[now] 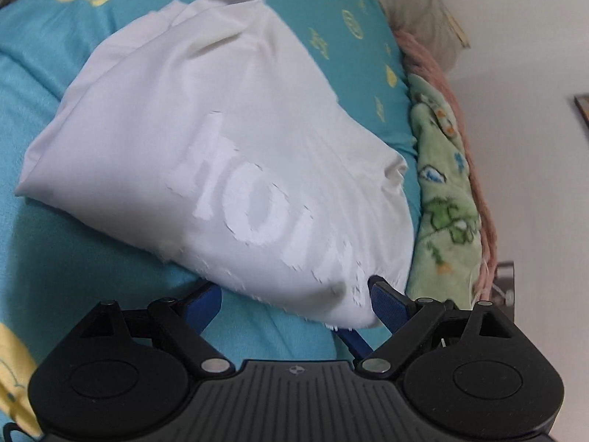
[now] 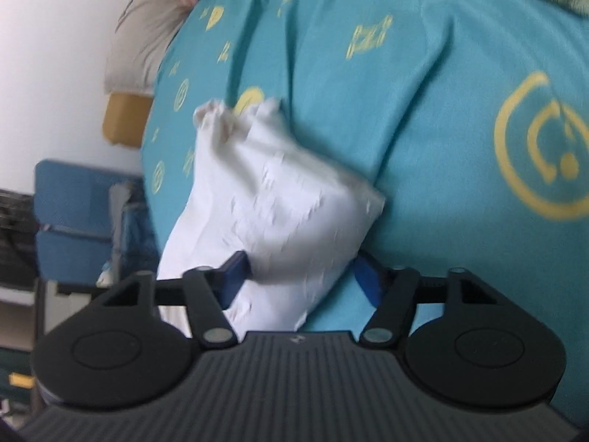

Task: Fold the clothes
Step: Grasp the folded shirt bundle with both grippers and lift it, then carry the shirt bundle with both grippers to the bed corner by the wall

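Nearest, left wrist view: my left gripper (image 1: 294, 296), blue fingers (image 1: 390, 304) spread wide. The near edge of the white garment (image 1: 221, 154) lies between them, unclamped. The left finger is partly hidden under the cloth.

Right wrist view: my right gripper (image 2: 300, 276), jaws likewise apart. A bunched end of the same white garment (image 2: 272, 213) fills the gap and drapes over both blue fingers (image 2: 235, 276). I cannot tell whether either pad touches it.

Middle ground: the garment rests on the teal bedspread (image 1: 92, 84), partly folded, with pale block lettering (image 1: 254, 202) on its upper face. Its far end gathers into a crumpled tip.

Beyond: a green patterned blanket (image 1: 441, 184) lies along the bedspread's edge, with a pink blanket (image 1: 475, 169) just outside it. A grey pillow (image 1: 416, 7) sits against the white wall (image 1: 533, 147). In the right wrist view, a blue chair (image 2: 73, 221) stands beside the bed.
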`<control>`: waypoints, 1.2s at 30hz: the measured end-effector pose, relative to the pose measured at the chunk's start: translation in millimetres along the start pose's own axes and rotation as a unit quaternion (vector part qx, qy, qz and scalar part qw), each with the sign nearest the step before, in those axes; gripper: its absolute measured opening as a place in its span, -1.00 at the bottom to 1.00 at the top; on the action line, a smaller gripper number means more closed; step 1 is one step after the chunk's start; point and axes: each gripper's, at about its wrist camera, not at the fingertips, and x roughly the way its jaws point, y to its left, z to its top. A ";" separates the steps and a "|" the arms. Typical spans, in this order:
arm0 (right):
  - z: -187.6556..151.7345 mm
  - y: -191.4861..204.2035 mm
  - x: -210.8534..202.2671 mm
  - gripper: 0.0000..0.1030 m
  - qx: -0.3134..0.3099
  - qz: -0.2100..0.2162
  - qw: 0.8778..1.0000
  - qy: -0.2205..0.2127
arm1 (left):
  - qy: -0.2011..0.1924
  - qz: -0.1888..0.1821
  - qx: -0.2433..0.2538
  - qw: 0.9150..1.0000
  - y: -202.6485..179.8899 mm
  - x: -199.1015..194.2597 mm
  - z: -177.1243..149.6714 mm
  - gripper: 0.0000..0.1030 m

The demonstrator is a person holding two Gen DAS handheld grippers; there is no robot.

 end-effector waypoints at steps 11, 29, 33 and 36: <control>0.4 20.4 -14.6 -0.67 -0.042 0.042 0.997 -0.043 | -0.027 -0.024 -0.089 0.995 24.4 16.5 6.2 0.77; -24.6 14.5 -88.7 -0.68 -0.037 0.096 0.990 -0.095 | -0.135 -0.081 -0.129 0.979 38.9 -53.8 -3.8 -0.50; -27.8 4.0 -106.9 -0.68 -0.021 0.109 0.989 -0.101 | -0.134 -0.081 -0.056 0.986 10.3 -67.0 -22.6 -0.58; -28.0 -6.7 -122.1 -0.68 -0.005 0.123 0.987 -0.105 | -0.125 -0.090 -0.051 0.987 2.6 -74.3 -40.0 -0.59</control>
